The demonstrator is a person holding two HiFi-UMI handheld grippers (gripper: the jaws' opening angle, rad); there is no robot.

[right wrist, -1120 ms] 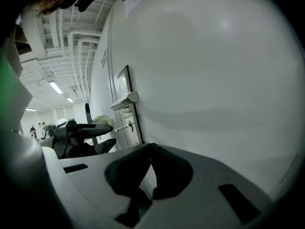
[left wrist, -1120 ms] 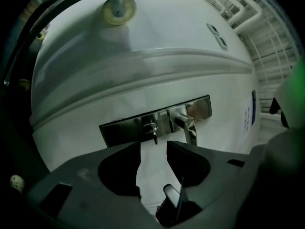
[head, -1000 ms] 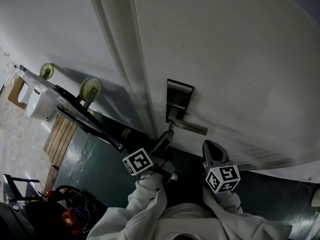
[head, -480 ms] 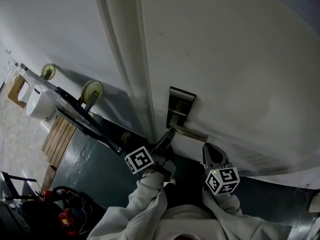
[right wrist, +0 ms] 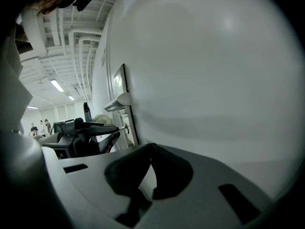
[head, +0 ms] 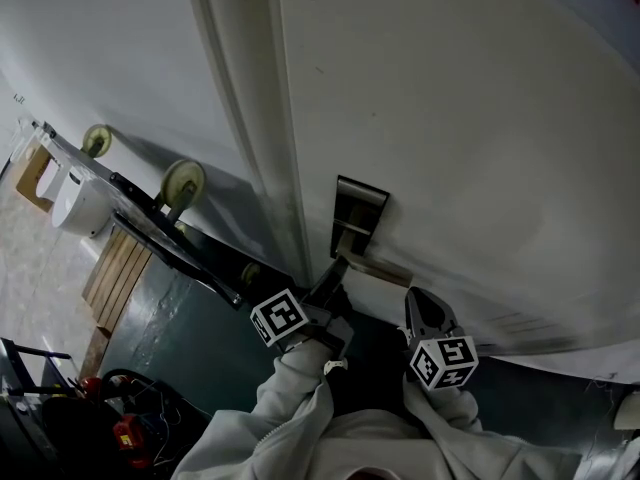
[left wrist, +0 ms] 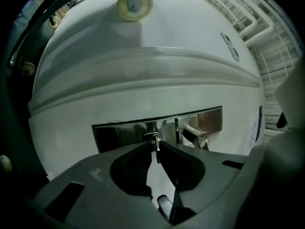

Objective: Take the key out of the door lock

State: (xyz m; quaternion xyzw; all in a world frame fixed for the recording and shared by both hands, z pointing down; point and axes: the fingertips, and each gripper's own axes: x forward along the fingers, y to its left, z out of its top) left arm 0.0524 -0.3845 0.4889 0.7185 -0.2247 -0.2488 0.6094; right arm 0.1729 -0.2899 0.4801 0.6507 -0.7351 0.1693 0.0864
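Note:
A white door (head: 450,118) carries a steel lock plate (head: 357,208) with a lever handle (head: 385,266). In the left gripper view a small metal key (left wrist: 156,138) sticks out of the cylinder on the lock plate (left wrist: 119,132), left of the handle (left wrist: 195,132). My left gripper (left wrist: 156,146) is closing, its jaw tips meeting on the key. In the head view the left gripper (head: 335,268) reaches under the handle and hides the key. My right gripper (head: 418,303) hangs shut and empty beside the door, below the handle.
The door frame (head: 250,118) runs left of the lock. A wheeled cart (head: 182,180) leans on the wall at the left, with a wooden pallet (head: 118,268) and a white container (head: 80,208) near it. Cables and red gear (head: 120,433) lie at the lower left.
The left gripper has edged up to the lock plate, its tip now under the handle. The right gripper has barely moved.

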